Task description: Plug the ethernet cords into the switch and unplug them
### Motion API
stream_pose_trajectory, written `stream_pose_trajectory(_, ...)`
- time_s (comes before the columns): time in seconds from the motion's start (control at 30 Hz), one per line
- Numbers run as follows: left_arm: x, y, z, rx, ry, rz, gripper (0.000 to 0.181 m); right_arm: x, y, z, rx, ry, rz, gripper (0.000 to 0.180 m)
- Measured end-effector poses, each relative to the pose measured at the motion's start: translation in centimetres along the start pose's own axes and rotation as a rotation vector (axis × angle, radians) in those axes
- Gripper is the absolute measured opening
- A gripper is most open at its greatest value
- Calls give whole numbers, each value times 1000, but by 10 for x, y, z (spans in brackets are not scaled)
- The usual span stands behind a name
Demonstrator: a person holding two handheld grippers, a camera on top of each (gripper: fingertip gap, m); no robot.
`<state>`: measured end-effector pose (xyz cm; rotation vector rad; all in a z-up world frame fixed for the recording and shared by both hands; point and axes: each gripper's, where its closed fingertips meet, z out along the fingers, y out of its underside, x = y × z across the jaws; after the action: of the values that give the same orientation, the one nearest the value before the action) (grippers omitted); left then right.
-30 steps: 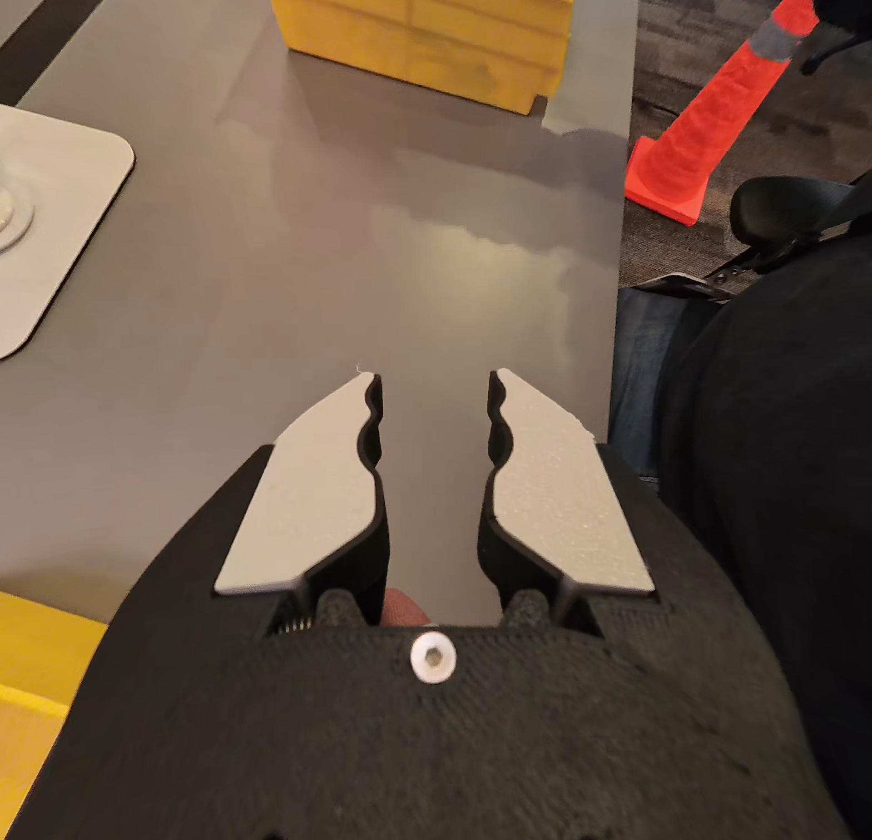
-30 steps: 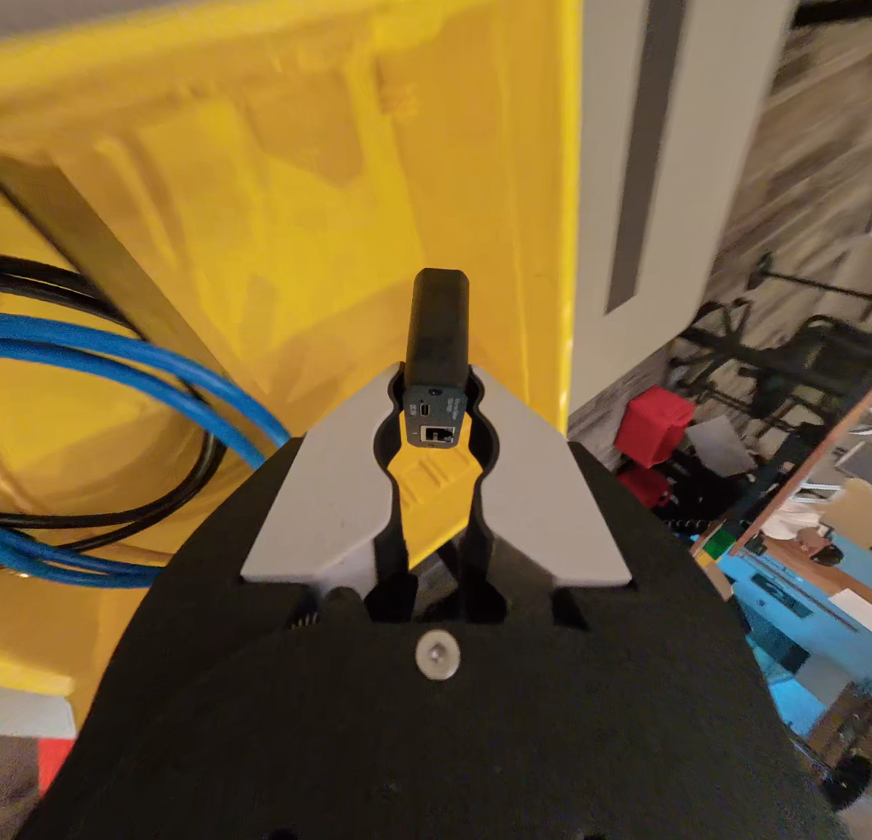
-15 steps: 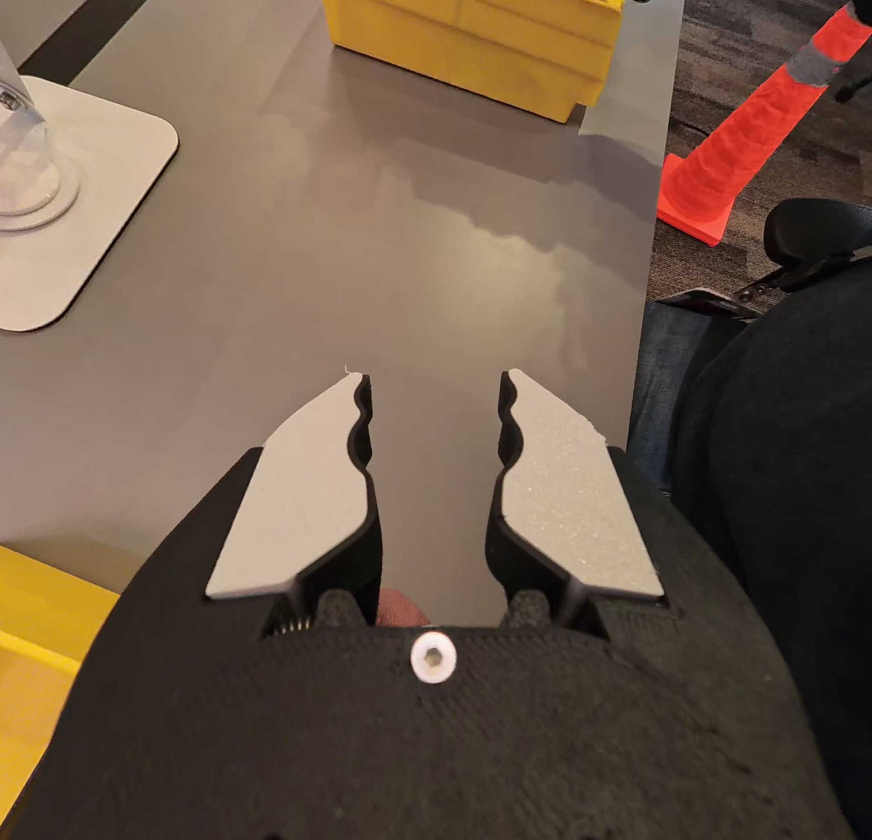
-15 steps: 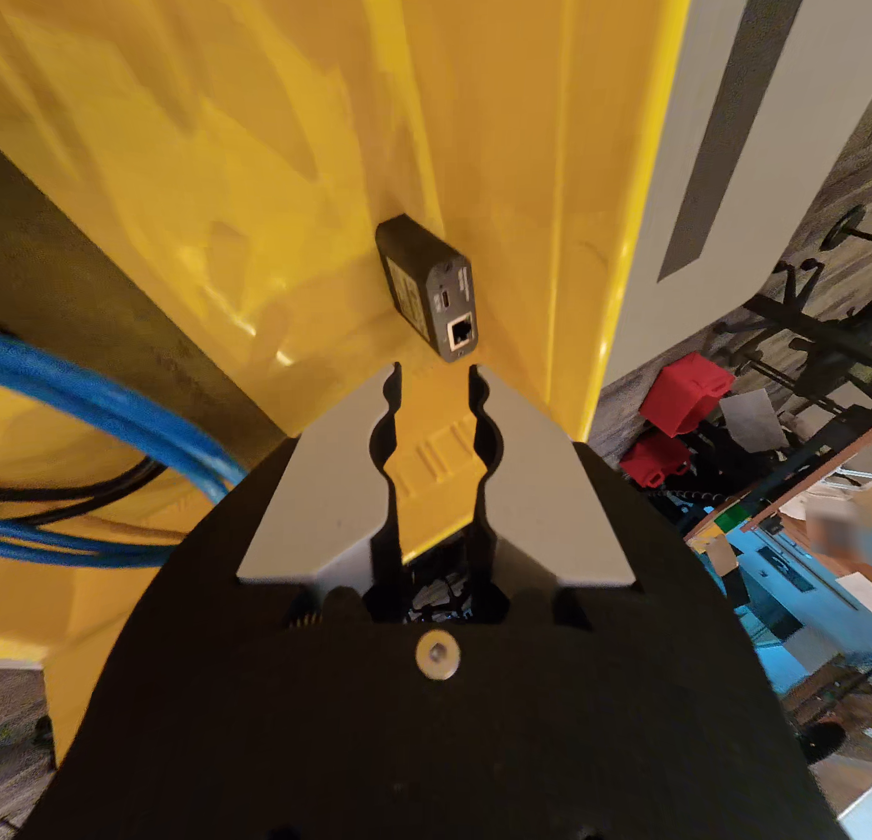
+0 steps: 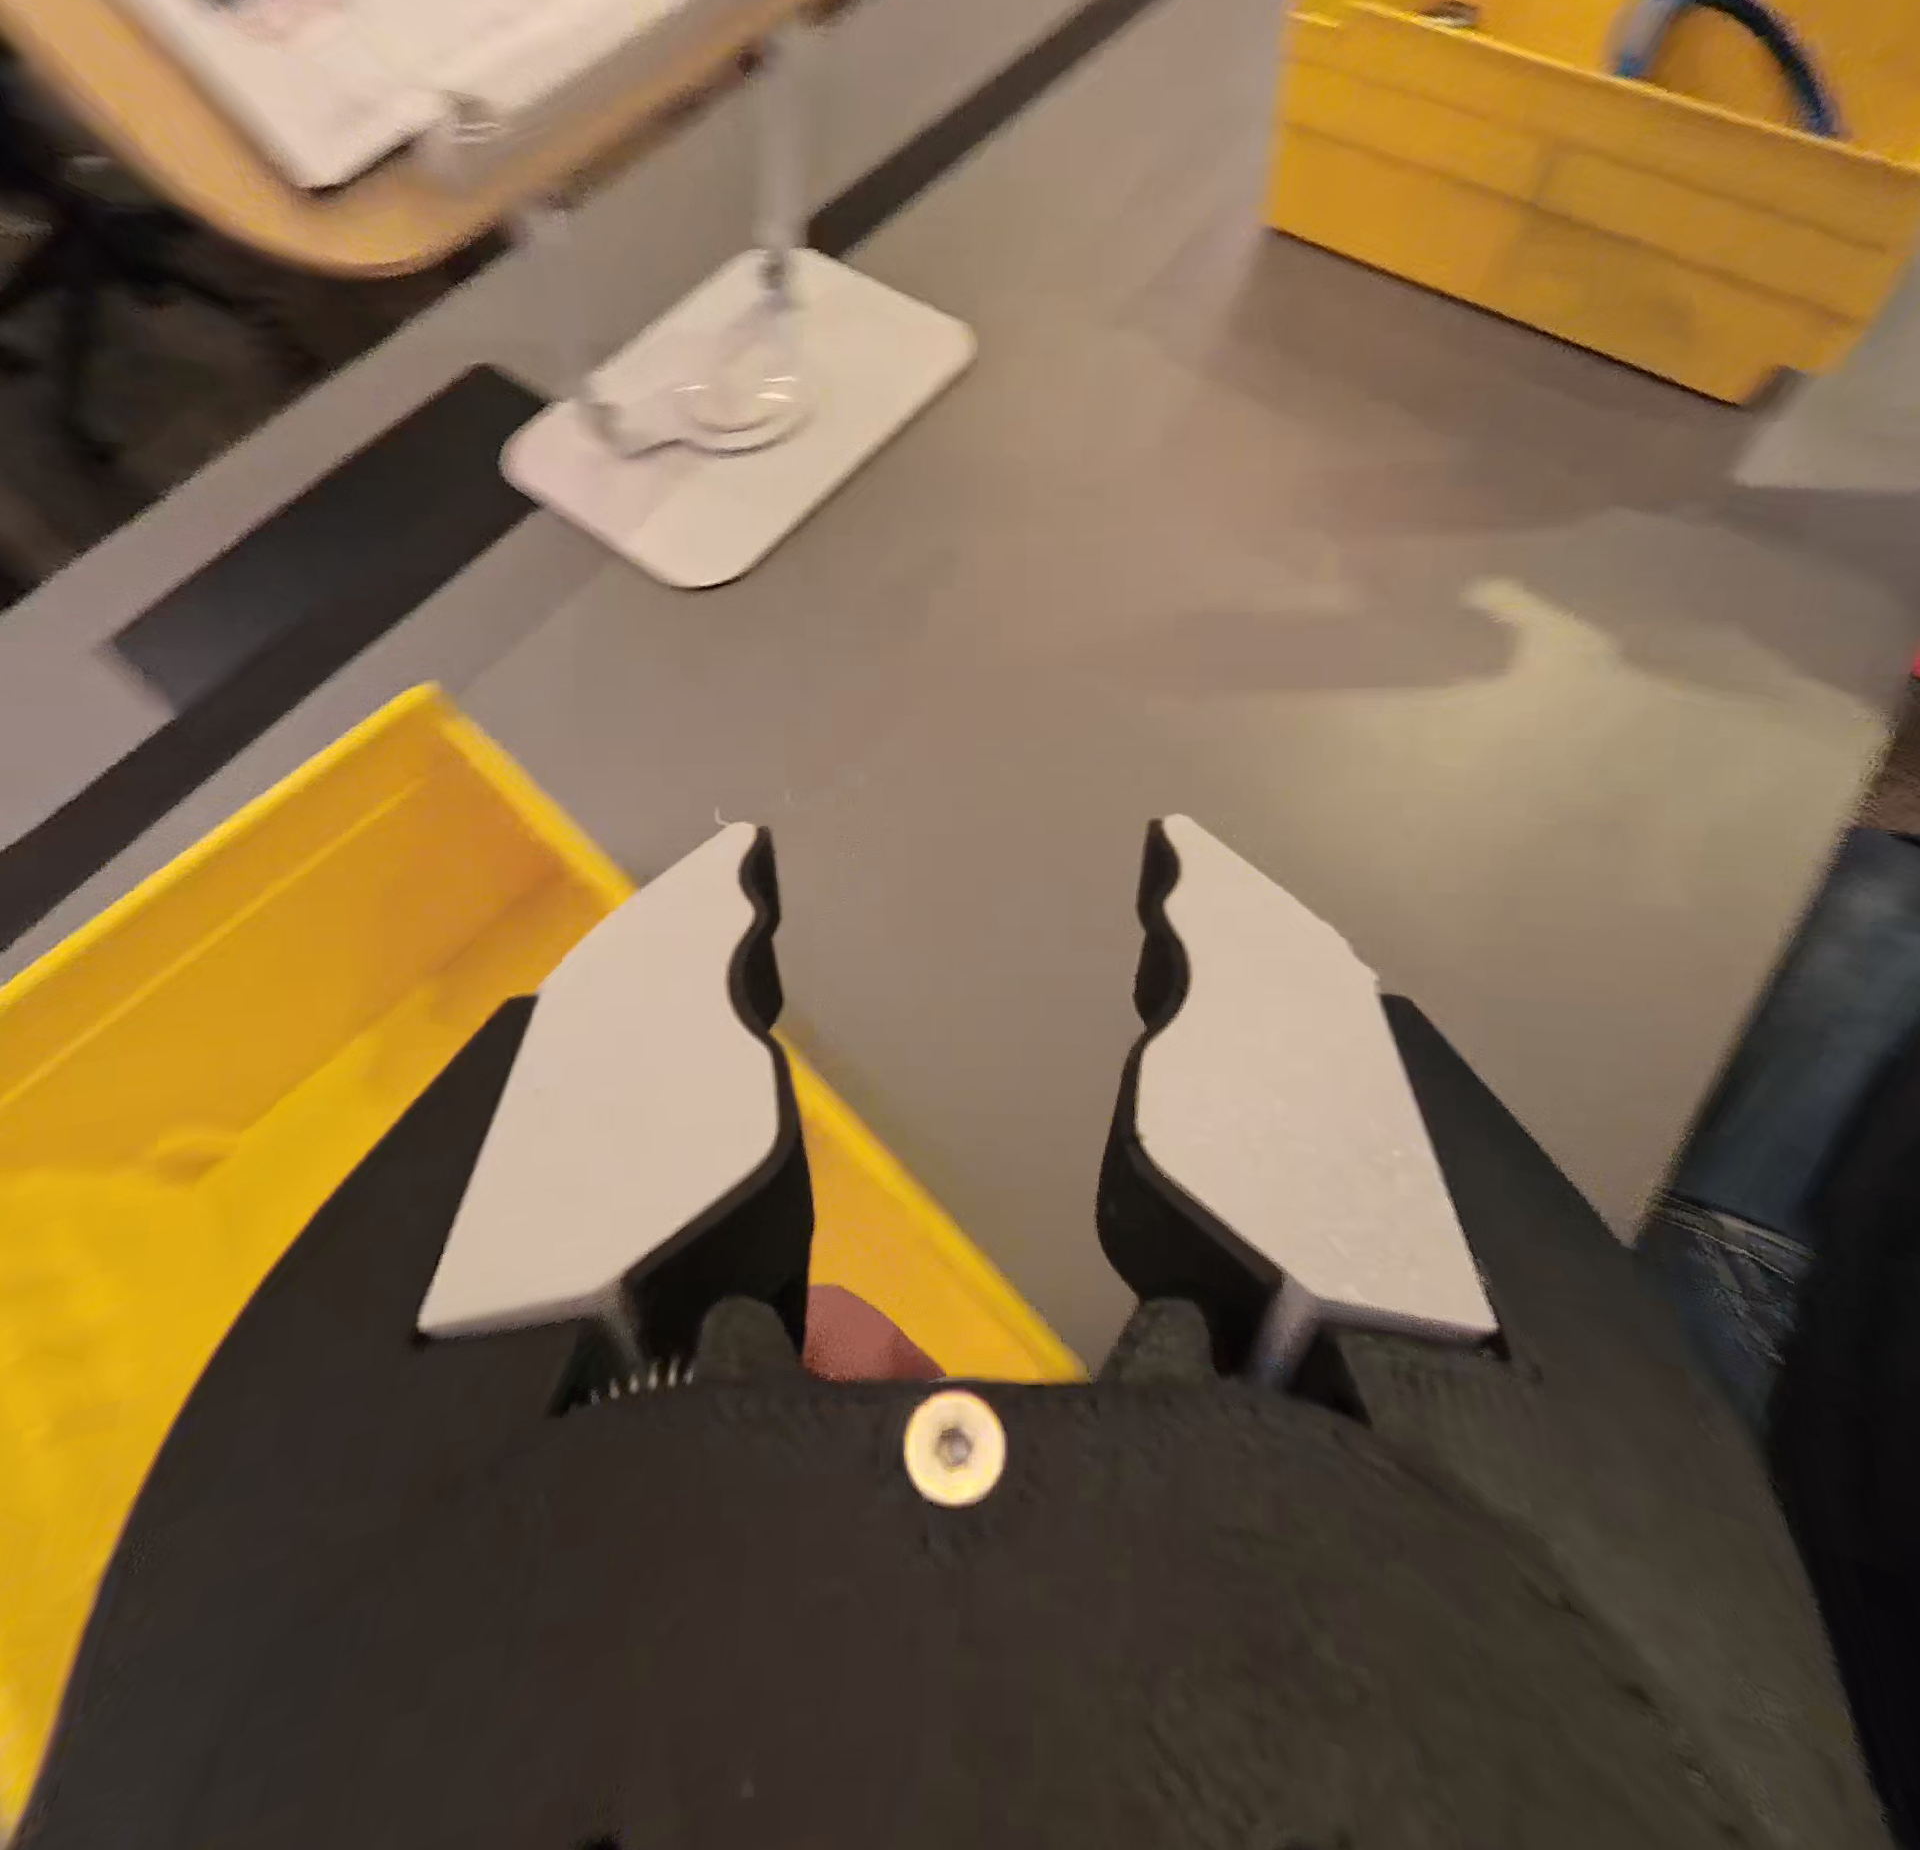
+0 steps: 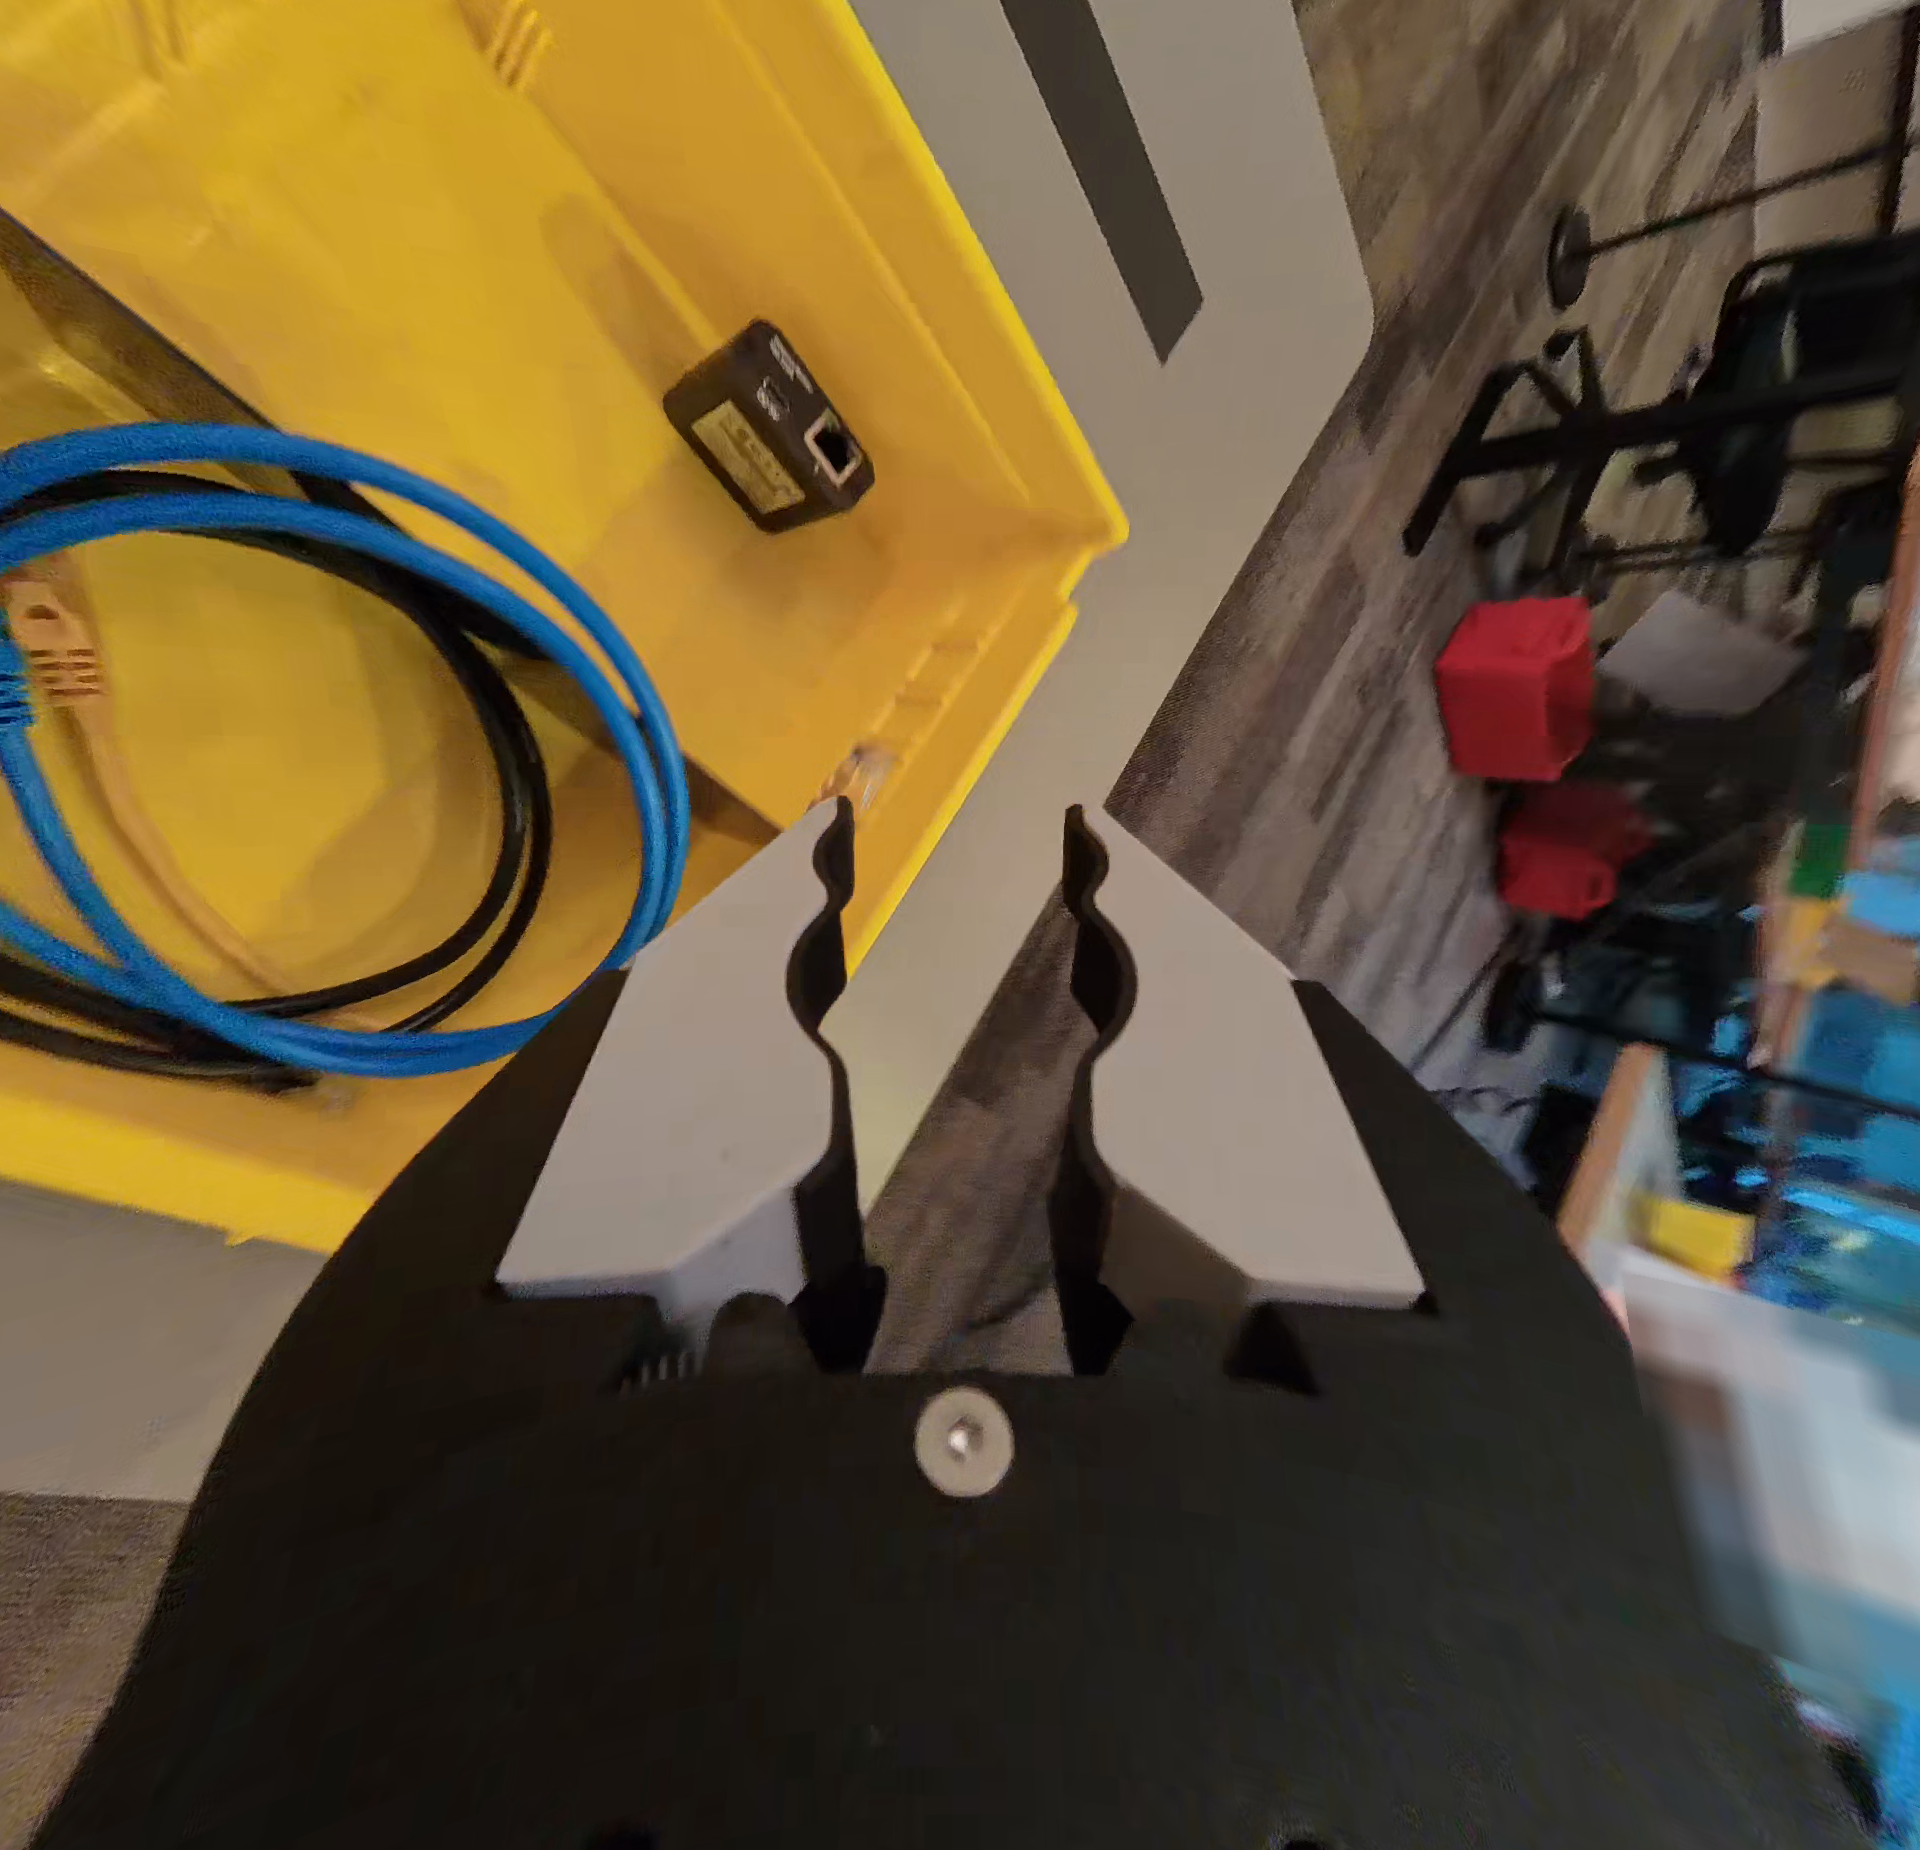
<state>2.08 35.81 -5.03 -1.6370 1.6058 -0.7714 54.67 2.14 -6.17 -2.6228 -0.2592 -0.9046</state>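
Right gripper point(image 6: 961, 813) held with jaws apart and nothing between them, fingertips hanging over the near corner of a yellow bin point(image 6: 997, 366) and the grey tabletop point(image 6: 1226, 470) edge beside it. Farther in, lay flat on the bin floor a small black switch point(image 6: 769, 427), one port facing the gripper, well clear of the fingers and with no cord plugged in. To its left, coiled loosely in the same bin a blue ethernet cord point(image 6: 582, 647) looped over a black cord point(image 6: 499, 761), plus a pale tan cord point(image 6: 62, 647) with its clear plug near the left edge; another clear plug point(image 6: 857, 766) poked up just past the left fingertip. Beyond the tabletop, blurred carpeted floor with red boxes point(image 6: 1517, 688) and black stands. Left gripper point(image 5: 951, 839) likewise spread wide and empty, hovering above bare tabletop point(image 5: 1039, 657), its left finger point(image 5: 623, 1073) overlapping the corner of a second yellow bin point(image 5: 312, 865) at the lower left; contents of that bin hard to tell through blur. Ahead and left, stood on the tabletop a flat white stand base point(image 5: 862, 429) with a clear post rising from it. At the far right, sat the bin with the blue cord point(image 5: 1714, 44) curling above its rim point(image 5: 1558, 179). At the right edge, glimpsed a person's dark clothing point(image 5: 1818, 1177).
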Motion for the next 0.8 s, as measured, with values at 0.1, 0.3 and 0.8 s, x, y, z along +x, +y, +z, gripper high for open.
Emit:
stream_pose_trajectory(0.1, -43, 21, -27, -4, -170, -67, 79, -11, 33, -6, 11, -31, 142, 49)
stream_pose_trajectory(0.3, -107, 95, -77, -109, -439, -189, 90, -43, 82, 7, 5, -123, 347, 55)
stream_pose_trajectory(0.8, -144, 200, -83, -236, -511, -449, 78, -75, 97, 45, 36, -158, 548, 17)
